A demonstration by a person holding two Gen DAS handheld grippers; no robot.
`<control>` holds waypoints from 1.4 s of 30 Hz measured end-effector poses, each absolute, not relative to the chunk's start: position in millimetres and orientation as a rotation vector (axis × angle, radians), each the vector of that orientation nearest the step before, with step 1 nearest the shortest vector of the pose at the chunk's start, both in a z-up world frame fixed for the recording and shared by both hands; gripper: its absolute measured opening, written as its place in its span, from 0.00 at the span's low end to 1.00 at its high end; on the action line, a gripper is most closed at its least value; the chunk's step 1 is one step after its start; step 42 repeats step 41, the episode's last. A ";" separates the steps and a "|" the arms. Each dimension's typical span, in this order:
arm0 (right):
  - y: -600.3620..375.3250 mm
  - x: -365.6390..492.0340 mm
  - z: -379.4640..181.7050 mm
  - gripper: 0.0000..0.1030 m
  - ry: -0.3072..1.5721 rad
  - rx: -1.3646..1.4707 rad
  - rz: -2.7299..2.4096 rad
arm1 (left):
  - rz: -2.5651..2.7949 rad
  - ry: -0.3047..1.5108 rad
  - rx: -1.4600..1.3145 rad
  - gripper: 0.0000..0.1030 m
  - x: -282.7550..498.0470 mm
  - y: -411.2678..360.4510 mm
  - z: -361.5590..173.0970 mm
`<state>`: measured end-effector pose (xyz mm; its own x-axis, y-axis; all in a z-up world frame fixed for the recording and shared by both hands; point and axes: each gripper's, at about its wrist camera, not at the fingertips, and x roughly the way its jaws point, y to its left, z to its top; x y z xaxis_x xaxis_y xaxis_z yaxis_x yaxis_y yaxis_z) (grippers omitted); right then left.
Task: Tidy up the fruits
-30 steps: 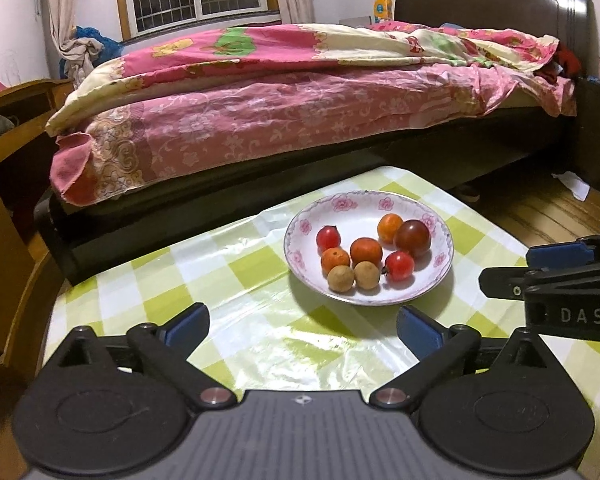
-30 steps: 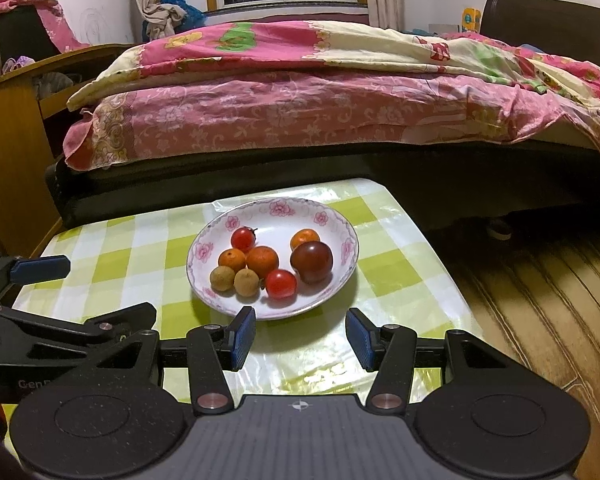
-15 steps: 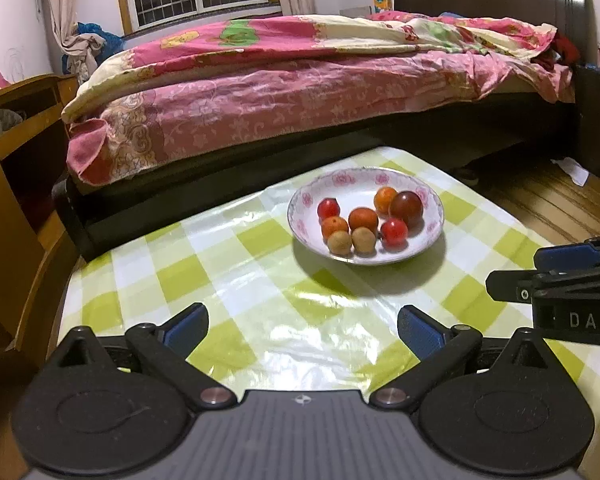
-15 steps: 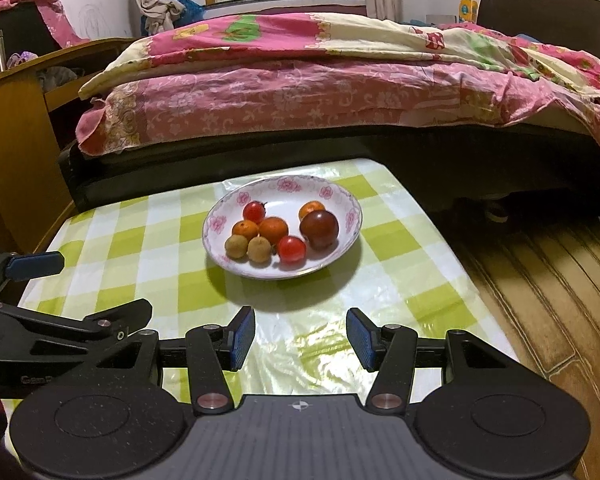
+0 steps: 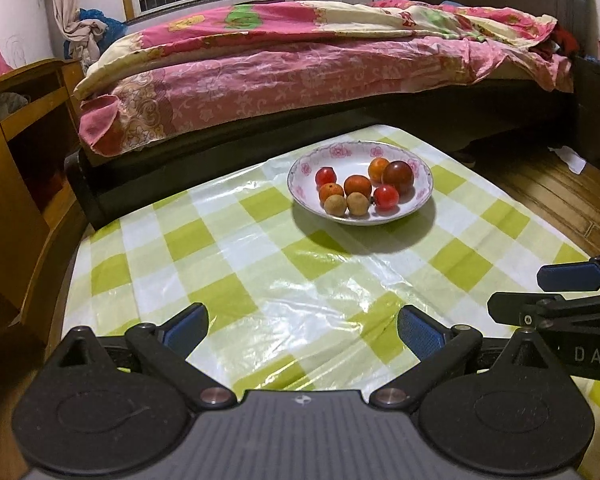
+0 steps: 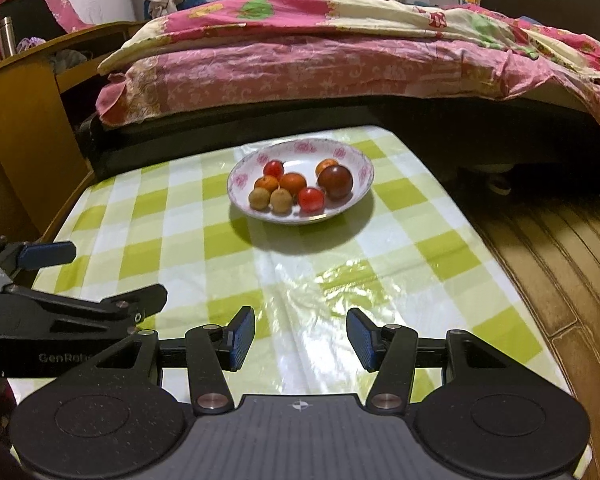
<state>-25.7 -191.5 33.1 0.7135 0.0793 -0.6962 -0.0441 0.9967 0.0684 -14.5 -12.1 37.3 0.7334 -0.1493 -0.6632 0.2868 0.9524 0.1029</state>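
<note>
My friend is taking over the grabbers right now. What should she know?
Left gripper: jaws wide open, nothing between them, over the checked tablecloth.
Right gripper: jaws open, narrower than the left, also empty.
Fruits: all seven sit together in the flowered plate at the far end of the table: one big dark red fruit, two small red ones, three orange ones and two tan ones.
Done: the fruits are gathered on the plate; none lies loose on the cloth.
Left: I can't tell from here whether any more sorting is wanted; neither gripper is near the plate.
</note>
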 end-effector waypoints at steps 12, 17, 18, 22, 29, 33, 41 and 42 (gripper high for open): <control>-185.0 -46.0 28.0 0.47 0.808 0.057 0.087 | -0.237 0.744 0.206 1.00 -29.7 -7.7 32.3; -183.0 -48.8 26.8 0.47 0.821 0.055 0.091 | -0.227 0.755 0.206 1.00 -33.5 -6.2 29.4; -182.3 -49.5 26.0 0.47 0.825 0.053 0.094 | -0.226 0.758 0.207 1.00 -34.0 -6.1 28.5; -179.5 -51.3 23.0 0.47 0.837 0.045 0.097 | -0.219 0.765 0.214 1.00 -35.9 -5.9 26.7; -177.0 -52.4 21.5 0.47 0.844 0.042 0.103 | -0.212 0.777 0.207 1.00 -37.7 -3.7 24.7; -176.1 -52.6 20.1 0.47 0.848 0.040 0.103 | -0.208 0.780 0.214 1.00 -38.3 -4.2 23.2; -175.8 -52.5 17.9 0.47 0.855 0.038 0.104 | -0.203 0.780 0.220 1.00 -38.8 -4.5 22.1; -175.8 -52.5 17.9 0.47 0.855 0.038 0.104 | -0.203 0.780 0.220 1.00 -38.8 -4.5 22.1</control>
